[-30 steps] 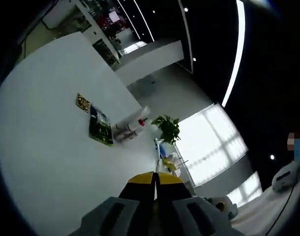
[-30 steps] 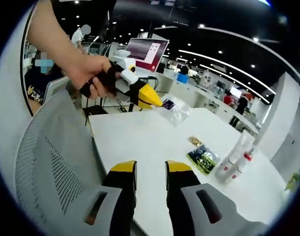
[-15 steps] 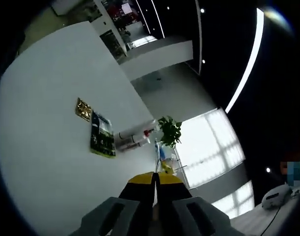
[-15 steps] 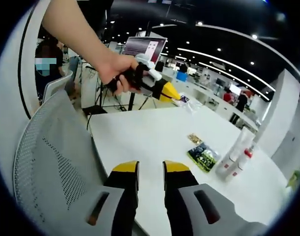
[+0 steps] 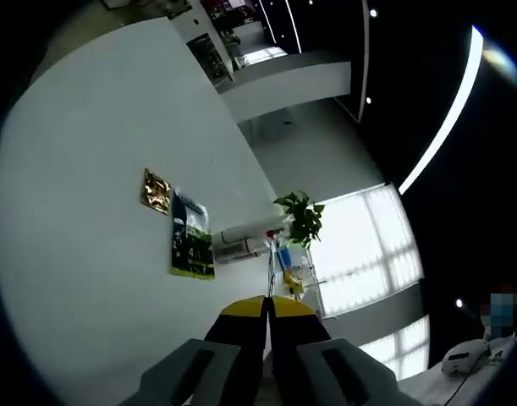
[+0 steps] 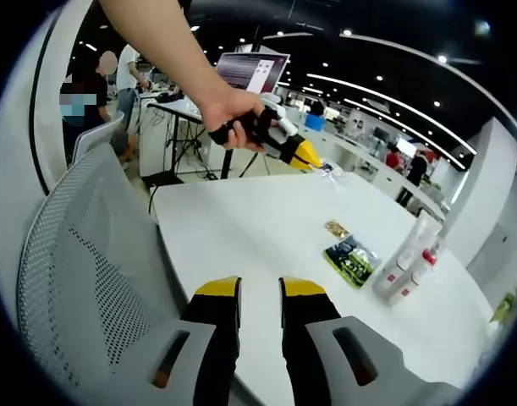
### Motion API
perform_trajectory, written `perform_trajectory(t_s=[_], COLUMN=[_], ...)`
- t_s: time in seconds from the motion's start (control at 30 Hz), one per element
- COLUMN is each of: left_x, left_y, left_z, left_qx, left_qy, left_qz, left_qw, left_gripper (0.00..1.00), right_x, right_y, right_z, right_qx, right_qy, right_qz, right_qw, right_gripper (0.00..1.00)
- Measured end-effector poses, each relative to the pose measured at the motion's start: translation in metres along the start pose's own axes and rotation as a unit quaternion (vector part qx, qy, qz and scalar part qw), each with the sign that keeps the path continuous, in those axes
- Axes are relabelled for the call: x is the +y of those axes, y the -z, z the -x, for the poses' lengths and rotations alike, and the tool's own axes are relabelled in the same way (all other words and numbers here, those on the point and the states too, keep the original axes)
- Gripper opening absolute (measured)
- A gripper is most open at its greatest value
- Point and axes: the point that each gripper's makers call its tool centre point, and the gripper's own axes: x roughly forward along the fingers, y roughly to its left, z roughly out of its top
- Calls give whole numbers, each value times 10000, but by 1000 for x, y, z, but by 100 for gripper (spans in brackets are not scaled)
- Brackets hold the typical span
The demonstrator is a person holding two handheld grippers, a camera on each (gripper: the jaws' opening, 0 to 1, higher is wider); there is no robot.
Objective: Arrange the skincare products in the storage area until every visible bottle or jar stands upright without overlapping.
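Tongs on the right [image 6: 260, 292] are hovering slightly parted and empty at the bottom of the frame over the white counter [image 6: 258, 237]. Left tongs [image 5: 267, 306] are pressing shut on nothing. Two bottles [image 6: 404, 264] are standing together at centre right, beside a green packet [image 6: 351, 260]. A careless reach risks toppling them, since they are crowding each other.
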Motion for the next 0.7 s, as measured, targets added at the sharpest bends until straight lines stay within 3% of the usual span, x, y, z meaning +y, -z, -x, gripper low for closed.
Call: perform_trajectory(t_s=[0.5, 0.7], left_x=[37, 58], left_y=[-19, -28], left_z=[-22, -29], left_qx=[255, 345], left_qy=[-111, -142], left_qz=[198, 337], left_qw=[9994, 9987], left_gripper=[1, 1], right_x=[3, 3], right_y=[7, 22], right_z=[-4, -8], right_qx=[184, 455], right_qy=[-76, -63], right_qz=[-30, -74], right_qw=[9998, 9989], right_gripper=[16, 16])
